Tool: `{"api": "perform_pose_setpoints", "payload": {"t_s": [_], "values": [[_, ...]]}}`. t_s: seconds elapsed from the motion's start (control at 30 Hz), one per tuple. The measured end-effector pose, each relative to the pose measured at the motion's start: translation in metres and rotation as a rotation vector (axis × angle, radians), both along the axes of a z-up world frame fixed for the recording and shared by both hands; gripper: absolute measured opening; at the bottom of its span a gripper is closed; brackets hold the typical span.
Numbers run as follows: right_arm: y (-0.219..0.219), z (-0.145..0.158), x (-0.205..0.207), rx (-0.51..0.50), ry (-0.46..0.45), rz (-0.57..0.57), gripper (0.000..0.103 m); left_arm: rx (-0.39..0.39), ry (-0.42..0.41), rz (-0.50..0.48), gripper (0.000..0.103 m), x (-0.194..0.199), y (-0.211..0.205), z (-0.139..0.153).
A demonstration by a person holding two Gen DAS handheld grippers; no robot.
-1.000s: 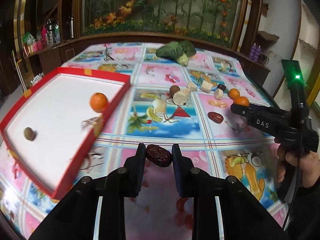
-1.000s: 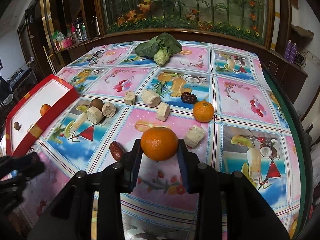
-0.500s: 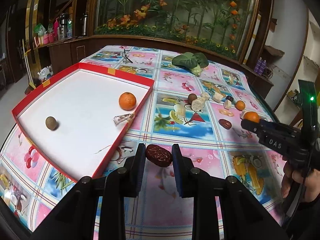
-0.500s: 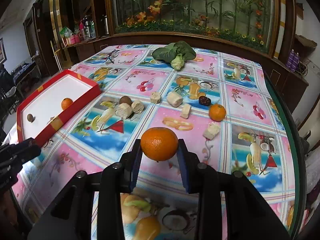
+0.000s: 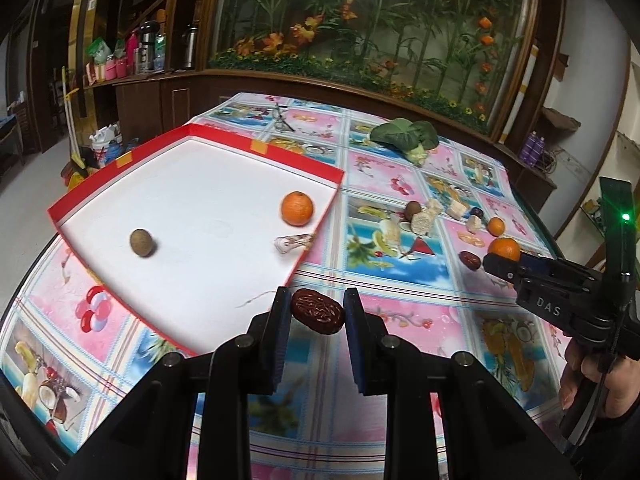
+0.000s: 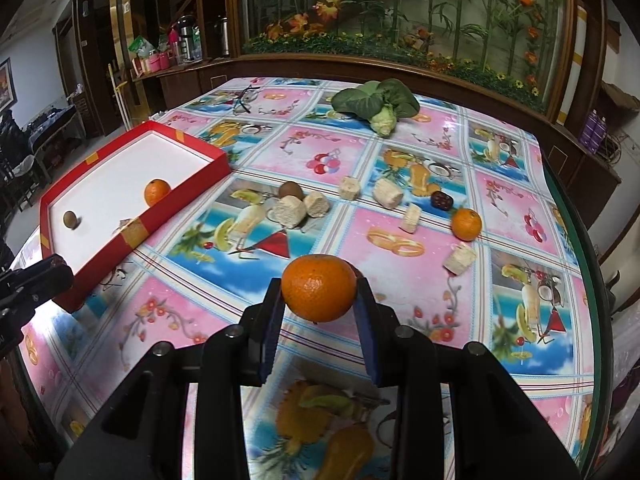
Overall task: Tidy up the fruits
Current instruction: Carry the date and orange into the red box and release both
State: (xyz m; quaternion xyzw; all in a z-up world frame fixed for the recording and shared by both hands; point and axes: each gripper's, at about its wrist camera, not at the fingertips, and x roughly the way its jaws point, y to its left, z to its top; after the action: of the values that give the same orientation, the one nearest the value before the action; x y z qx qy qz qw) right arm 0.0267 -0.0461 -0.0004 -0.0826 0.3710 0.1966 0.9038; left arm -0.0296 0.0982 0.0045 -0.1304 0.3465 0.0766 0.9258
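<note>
- Left wrist view: date [image 5: 317,311] sits pinched between the left gripper [image 5: 316,312] jaws, held above the cloth just right of the tray [image 5: 100,184] edge. Its rounded, skewed seat could let it slip and fall outside the tray.
- Right wrist view: orange [image 6: 319,287] is clamped at the right gripper [image 6: 319,300] jaw tips, tray far left. Such a shallow hold may let it roll out.

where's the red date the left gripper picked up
In the left wrist view the red date is clamped between the left gripper jaws, held above the tablecloth just off the near right edge of the red tray.
</note>
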Motion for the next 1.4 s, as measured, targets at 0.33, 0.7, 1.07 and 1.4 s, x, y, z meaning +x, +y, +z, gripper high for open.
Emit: {"api": "perform_pose_setpoints", "payload": {"t_s": [0.33, 0.7, 1.07, 1.4], "values": [[0.026, 0.007, -0.003, 0.014, -0.011, 0.051, 0.037, 0.02, 0.048, 0.078, 0.025, 0.005, 0.022, -0.002], [0.071, 0.02, 0.0, 0.027, -0.025, 0.144, 0.037, 0.045, 0.058, 0.178, 0.025, 0.017, 0.063, 0.005], [0.133, 0.028, -0.006, 0.062, -0.023, 0.266, 0.037, 0.063, 0.063, 0.309, 0.025, 0.039, 0.127, 0.014], [0.185, 0.02, 0.005, 0.082, 0.005, 0.336, 0.037, 0.093, 0.107, 0.347, 0.025, 0.061, 0.156, 0.005]]}}
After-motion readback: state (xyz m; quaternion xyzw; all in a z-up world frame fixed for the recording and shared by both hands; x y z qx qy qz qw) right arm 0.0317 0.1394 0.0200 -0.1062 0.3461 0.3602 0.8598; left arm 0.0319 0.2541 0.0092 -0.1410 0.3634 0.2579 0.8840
